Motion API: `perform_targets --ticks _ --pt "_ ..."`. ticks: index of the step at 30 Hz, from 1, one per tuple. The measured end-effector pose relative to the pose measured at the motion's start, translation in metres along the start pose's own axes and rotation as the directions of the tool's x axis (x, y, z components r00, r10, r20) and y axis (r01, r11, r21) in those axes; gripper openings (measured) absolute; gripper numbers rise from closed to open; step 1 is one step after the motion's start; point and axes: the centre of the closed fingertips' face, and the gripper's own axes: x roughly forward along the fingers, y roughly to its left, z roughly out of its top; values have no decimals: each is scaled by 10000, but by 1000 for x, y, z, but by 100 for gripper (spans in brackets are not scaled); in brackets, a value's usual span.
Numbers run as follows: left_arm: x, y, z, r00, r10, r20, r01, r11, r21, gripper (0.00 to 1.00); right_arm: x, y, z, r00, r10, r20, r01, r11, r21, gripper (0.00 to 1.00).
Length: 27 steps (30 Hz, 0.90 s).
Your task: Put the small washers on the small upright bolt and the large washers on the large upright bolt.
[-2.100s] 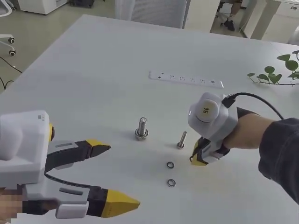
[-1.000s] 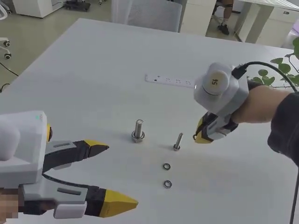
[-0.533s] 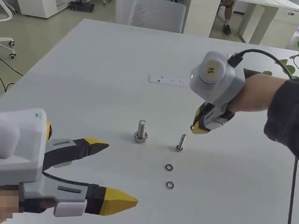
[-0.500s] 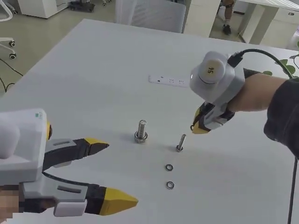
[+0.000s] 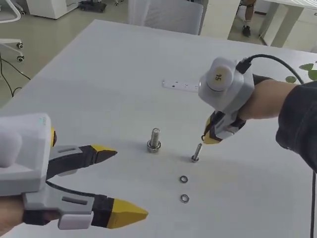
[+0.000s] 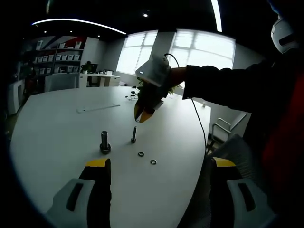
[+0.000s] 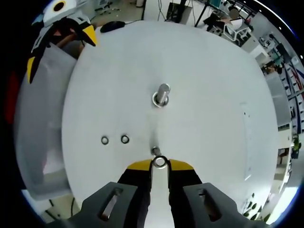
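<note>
The small bolt (image 5: 196, 152) stands upright right of the large bolt (image 5: 154, 140), which has a washer ring at its base. My right gripper (image 5: 212, 138) hangs just above the small bolt's tip. In the right gripper view my right gripper (image 7: 160, 166) is shut on a small washer (image 7: 160, 161), with the small bolt (image 7: 155, 151) directly beyond it. Two small washers (image 5: 184, 179) (image 5: 184, 198) lie flat on the table in front of the small bolt. My left gripper (image 5: 121, 183) is held open at the near left, with nothing between its fingers.
A white power strip (image 5: 181, 85) lies on the white table (image 5: 99, 89) beyond the bolts. Plant leaves (image 5: 311, 72) reach in at the far right edge. A chair (image 5: 163, 15) stands behind the table's far edge.
My right gripper has risen from the table beside the loose washers and moved left, over the small bolt. The left gripper has stayed still and open.
</note>
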Motion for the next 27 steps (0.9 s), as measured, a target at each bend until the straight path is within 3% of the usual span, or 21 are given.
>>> perform_targets --ticks 27 --pt "1 4 -4 10000 53 -70 -55 9997 -229 86 19 0 -1 9989 424 -214 -425 9991 -44 14"
